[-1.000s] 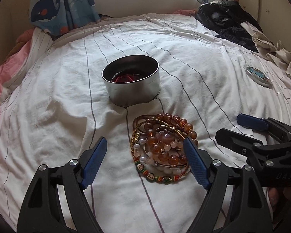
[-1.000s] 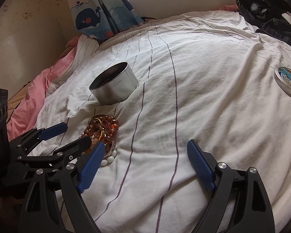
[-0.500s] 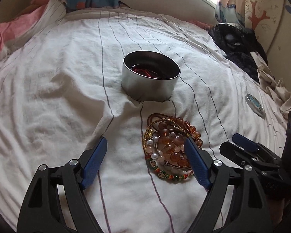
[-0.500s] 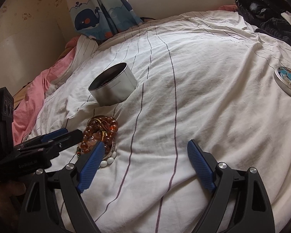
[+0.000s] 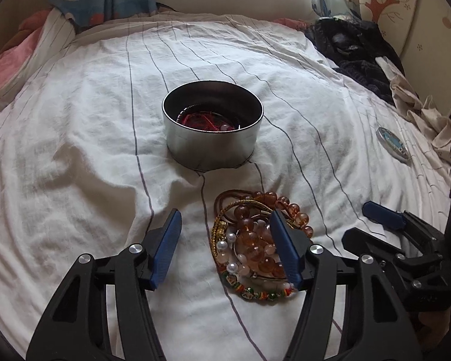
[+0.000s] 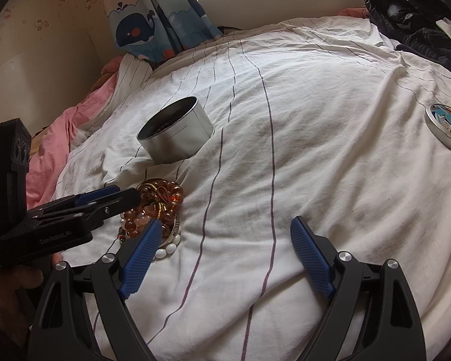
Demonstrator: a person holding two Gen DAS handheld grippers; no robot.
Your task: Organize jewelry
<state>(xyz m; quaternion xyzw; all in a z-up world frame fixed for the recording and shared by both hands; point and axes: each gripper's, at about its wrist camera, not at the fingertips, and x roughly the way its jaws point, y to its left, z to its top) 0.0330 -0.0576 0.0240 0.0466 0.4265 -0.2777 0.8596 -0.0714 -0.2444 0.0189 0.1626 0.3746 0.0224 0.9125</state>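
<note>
jewelry heap on the bed, both grippers spread

jewelry pile (image 5: 255, 243) of amber beads, pearls and cords lies on the striped bed sheet (image 5: 75, 156), just at 6 o'clock of the round tin (image 5: 212, 138), which holds red cord. left gripper (image 5: 225, 240) has its jaws apart, the right-hand finger over the pile. right gripper (image 6: 222, 252), at 3 o'clock of the pile, has its jaws wide apart over bare sheet. a round lid (image 6: 448, 129) lies well apart at 3 o'clock.
</note>
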